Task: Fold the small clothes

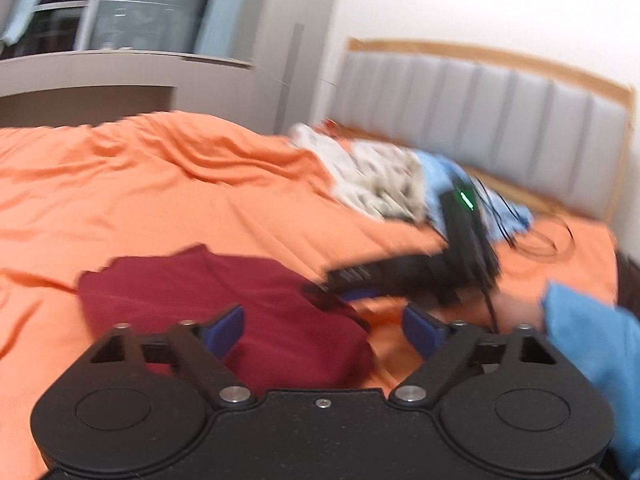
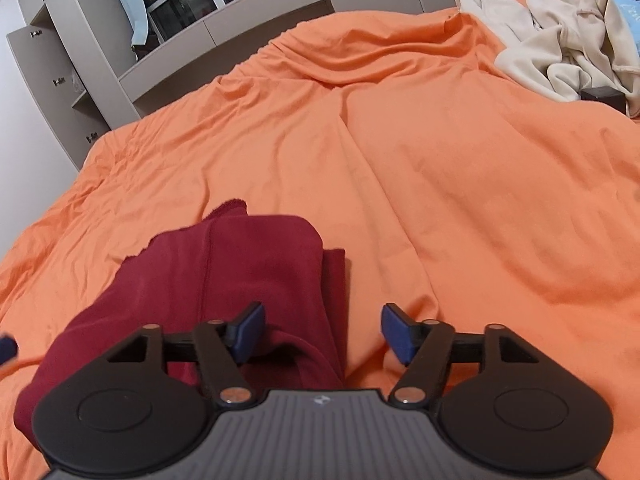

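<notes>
A dark red garment (image 1: pixel 224 300) lies folded on the orange bedspread (image 1: pixel 160 184). My left gripper (image 1: pixel 322 330) hovers over its right part, open, and the blue pads press on nothing. In the left wrist view the right gripper's black body (image 1: pixel 420 268) reaches in from the right, held by a hand in a blue sleeve (image 1: pixel 592 332). In the right wrist view the red garment (image 2: pixel 224 280) lies low and left, and my right gripper (image 2: pixel 322 334) stands open over its right edge; the cloth lies beneath the pads, not pinched.
A heap of cream and light blue clothes (image 2: pixel 560 40) sits at the far right of the bed, near the grey padded headboard (image 1: pixel 500 112). Grey cabinets (image 2: pixel 260 20) and a window line the bed's far side. Black cables (image 1: pixel 532 236) trail on the bedspread.
</notes>
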`<act>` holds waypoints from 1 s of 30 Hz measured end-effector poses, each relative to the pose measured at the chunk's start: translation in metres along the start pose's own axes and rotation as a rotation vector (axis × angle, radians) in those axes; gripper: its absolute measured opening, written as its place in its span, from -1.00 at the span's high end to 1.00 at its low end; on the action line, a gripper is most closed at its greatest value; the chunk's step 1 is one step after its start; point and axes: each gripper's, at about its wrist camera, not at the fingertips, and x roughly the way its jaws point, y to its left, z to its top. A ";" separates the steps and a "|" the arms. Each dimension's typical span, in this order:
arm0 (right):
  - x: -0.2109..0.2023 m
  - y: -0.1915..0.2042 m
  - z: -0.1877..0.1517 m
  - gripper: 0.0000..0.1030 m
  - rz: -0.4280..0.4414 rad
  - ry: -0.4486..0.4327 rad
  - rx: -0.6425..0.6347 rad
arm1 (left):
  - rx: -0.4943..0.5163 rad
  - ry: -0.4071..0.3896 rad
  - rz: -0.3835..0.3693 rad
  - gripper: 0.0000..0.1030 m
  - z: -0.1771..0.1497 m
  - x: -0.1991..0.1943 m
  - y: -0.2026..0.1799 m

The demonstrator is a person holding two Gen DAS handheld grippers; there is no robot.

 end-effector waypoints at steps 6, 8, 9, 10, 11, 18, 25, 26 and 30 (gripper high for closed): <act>-0.002 0.002 -0.005 -0.67 -0.026 0.022 -0.038 | -0.155 -0.023 0.190 -0.95 0.011 -0.006 0.043; -0.002 0.003 -0.007 -0.73 -0.036 0.025 -0.052 | -0.215 -0.013 0.237 -0.96 0.010 -0.006 0.058; -0.002 0.004 -0.008 -0.76 -0.041 0.027 -0.056 | -0.238 -0.004 0.252 -0.96 0.009 -0.006 0.064; -0.002 0.004 -0.008 -0.78 -0.042 0.028 -0.059 | -0.262 0.010 0.269 -0.96 0.007 -0.004 0.069; -0.002 0.003 -0.008 -0.80 -0.043 0.029 -0.060 | -0.278 0.024 0.281 -0.96 0.006 -0.003 0.075; 0.000 -0.005 -0.011 -1.00 -0.052 0.050 -0.041 | -0.313 0.132 0.317 -0.98 -0.017 0.005 0.100; 0.000 -0.003 -0.017 -1.00 -0.073 0.043 -0.056 | -0.368 0.184 0.286 -0.99 -0.042 0.006 0.114; 0.000 -0.001 -0.018 -1.00 -0.083 0.036 -0.065 | -0.371 0.182 0.283 -0.99 -0.043 0.005 0.115; -0.002 0.008 -0.025 -1.00 -0.123 0.007 -0.108 | -0.365 0.173 0.284 -0.99 -0.047 0.005 0.112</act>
